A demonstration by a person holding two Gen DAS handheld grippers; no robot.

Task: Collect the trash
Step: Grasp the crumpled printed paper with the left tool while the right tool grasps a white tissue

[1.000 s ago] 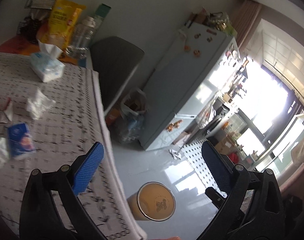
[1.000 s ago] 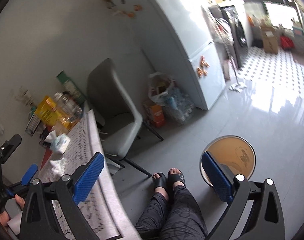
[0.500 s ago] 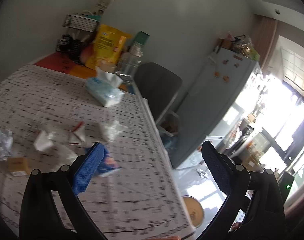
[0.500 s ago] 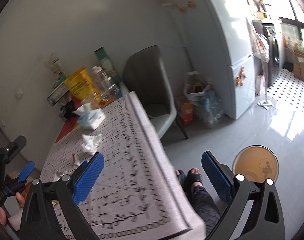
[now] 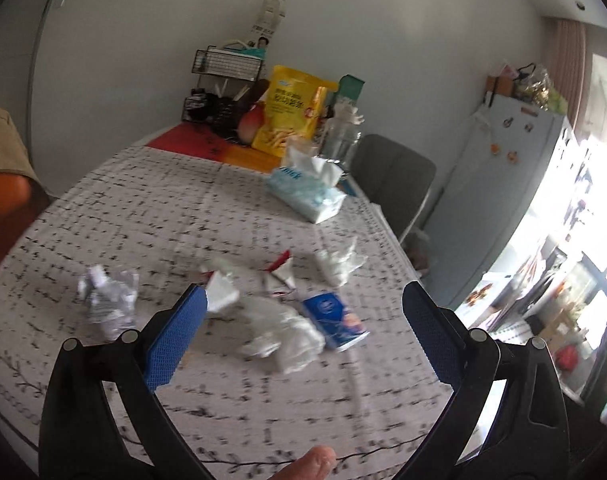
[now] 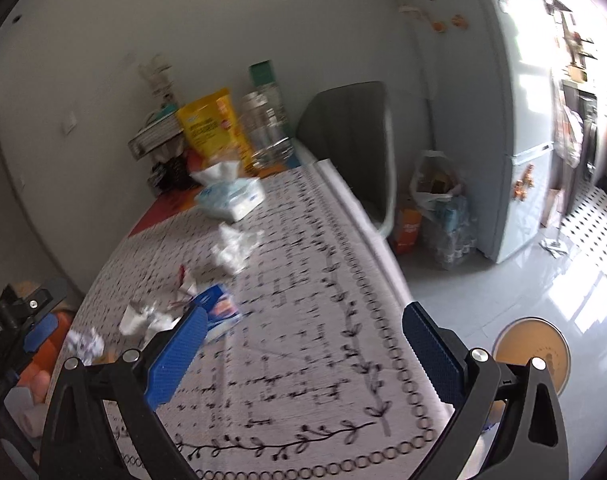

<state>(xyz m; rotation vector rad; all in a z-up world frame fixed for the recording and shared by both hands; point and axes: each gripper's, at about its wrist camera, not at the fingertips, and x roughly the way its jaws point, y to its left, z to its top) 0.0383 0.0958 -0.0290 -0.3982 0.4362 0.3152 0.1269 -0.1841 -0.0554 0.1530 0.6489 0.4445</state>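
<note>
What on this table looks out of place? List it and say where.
Litter lies loose mid-table: a crumpled paper ball, white tissue wads, a torn red-edged wrapper, and a small blue packet lying flat. It is scattered on the tablecloth, not binned. Both grippers are open and empty.

Bare tablecloth (image 5: 151, 216) left of litter; tissue box (image 5: 305, 194), seemingly bottle (image 5: 341, 138) crowd far edge.

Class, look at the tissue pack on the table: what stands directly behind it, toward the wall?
Behind the tissue pack stand a clear plastic bottle and a yellow snack bag. The pack's tissue covers their bases, so what lies at their feet cannot be seen.
</note>
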